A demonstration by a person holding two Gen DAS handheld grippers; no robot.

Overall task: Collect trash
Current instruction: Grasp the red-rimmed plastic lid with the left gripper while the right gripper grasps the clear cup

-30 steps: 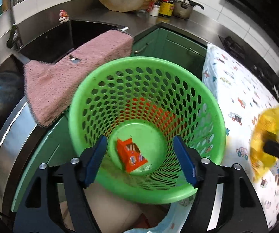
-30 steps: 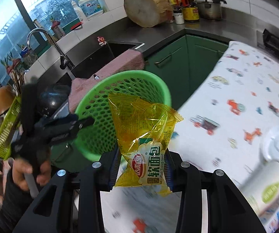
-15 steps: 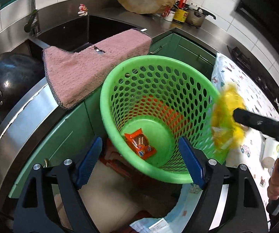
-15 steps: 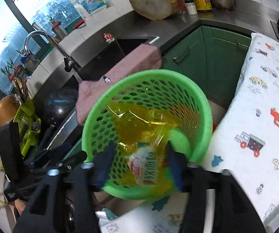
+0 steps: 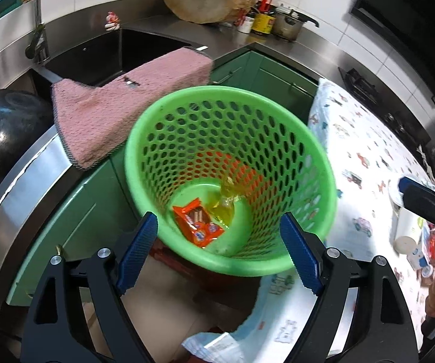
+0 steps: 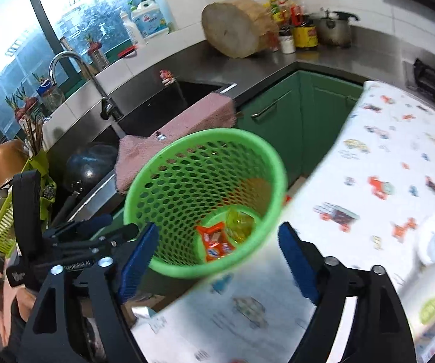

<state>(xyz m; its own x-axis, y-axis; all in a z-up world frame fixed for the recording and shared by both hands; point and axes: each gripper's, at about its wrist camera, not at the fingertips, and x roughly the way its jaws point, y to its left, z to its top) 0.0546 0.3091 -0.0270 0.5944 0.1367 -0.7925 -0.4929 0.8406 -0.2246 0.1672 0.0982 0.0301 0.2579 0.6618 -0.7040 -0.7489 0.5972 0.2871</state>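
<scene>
- Lying at the bottom of the green basket are two pieces of trash: an orange wrapper and a yellow bag, touching each other on the solid base.
- The right tool is hanging just above the near rim of the basket, its jaws opening, with nothing between the blue pads; the yellow bag is sitting free below, so the drop appears done.
- The left tool is also standing released, its pads on either side of the near rim without pressing it; whether anything else is steadying the basket cannot be told.
- The basket is sitting tilted toward both cameras, mouth open, probably so that trash can fall straight in from the worktop side.
- The worktop with its printed cloth is lying just beside the basket's rim; a white cup and a carton are resting there, likely the next trash to be gathered.
- Beyond the basket, a pink towel is draping over the sink edge, near the far rim, and green cupboards are closing that side.
- Open room for moving is lying toward the cloth-covered worktop, where the right tool can be swinging back without crossing the rim.
</scene>
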